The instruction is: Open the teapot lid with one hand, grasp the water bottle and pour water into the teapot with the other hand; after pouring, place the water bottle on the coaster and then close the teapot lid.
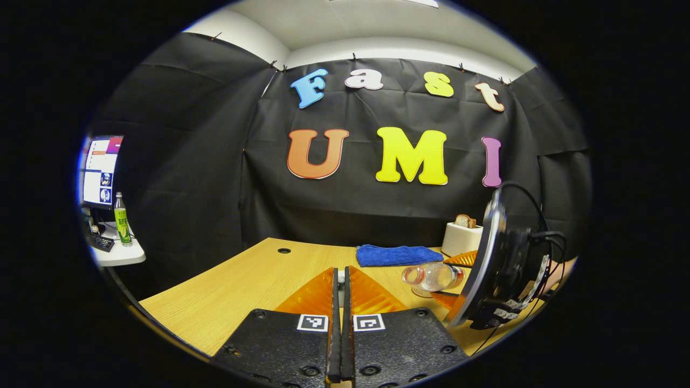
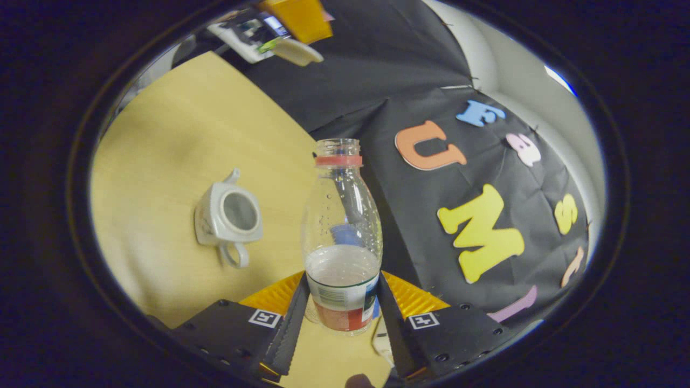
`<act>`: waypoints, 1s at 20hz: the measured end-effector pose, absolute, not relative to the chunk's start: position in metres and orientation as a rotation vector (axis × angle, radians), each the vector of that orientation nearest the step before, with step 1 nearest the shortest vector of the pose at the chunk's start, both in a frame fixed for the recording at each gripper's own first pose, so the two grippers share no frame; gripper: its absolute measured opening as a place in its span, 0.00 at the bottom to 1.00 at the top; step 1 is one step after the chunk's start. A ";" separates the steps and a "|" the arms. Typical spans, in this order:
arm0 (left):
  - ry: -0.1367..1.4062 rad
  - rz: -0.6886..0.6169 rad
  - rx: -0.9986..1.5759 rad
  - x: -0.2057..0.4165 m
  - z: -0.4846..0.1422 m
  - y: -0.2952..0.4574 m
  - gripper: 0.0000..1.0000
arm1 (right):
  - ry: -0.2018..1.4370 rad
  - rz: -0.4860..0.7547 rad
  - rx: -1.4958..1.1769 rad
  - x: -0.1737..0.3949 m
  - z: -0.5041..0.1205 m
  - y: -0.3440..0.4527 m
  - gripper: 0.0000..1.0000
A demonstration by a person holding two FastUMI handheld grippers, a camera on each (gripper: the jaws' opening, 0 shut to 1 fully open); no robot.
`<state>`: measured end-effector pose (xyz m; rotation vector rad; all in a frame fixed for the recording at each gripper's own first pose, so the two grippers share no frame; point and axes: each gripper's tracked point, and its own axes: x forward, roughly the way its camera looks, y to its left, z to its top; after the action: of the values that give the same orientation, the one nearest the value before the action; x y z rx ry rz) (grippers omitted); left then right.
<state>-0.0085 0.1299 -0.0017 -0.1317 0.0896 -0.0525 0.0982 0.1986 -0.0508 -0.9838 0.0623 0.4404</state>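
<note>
In the right gripper view my right gripper (image 2: 342,280) is shut on a clear, uncapped water bottle (image 2: 342,237) with a red neck ring and some water in its lower part. The white teapot (image 2: 229,221) stands lidless on the wooden table, left of the bottle's mouth and apart from it. Far off at the top, the left gripper (image 2: 299,21) holds the white teapot lid (image 2: 294,51) in the air. In the left gripper view my left gripper (image 1: 339,275) is shut, with a white sliver between its tips. The bottle (image 1: 431,276) lies tilted almost flat in the right gripper (image 1: 506,264).
A blue cloth (image 1: 396,254) and a white toaster (image 1: 462,237) with bread sit at the table's back right. A round coaster (image 1: 423,292) lies under the tilted bottle. A side table on the left carries a monitor (image 1: 101,170) and a green bottle (image 1: 122,221).
</note>
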 end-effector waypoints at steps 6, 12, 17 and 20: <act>0.083 -0.074 -0.120 -0.010 0.002 0.118 0.03 | 0.108 0.439 -0.389 0.102 -0.011 0.179 0.72; 0.088 -0.077 -0.094 -0.008 0.000 0.110 0.03 | 0.147 0.355 -0.087 0.151 0.004 0.136 0.70; 0.087 -0.073 -0.088 -0.009 0.001 0.110 0.03 | 0.212 0.383 -0.008 0.178 -0.025 0.137 0.70; 0.084 -0.075 -0.085 -0.010 0.002 0.109 0.03 | 0.212 0.372 0.000 0.198 -0.039 0.135 0.70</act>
<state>-0.0102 0.1091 0.0015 -0.0852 0.0838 -0.0754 0.1985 0.1349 -0.0388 -0.0003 0.2122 0.3719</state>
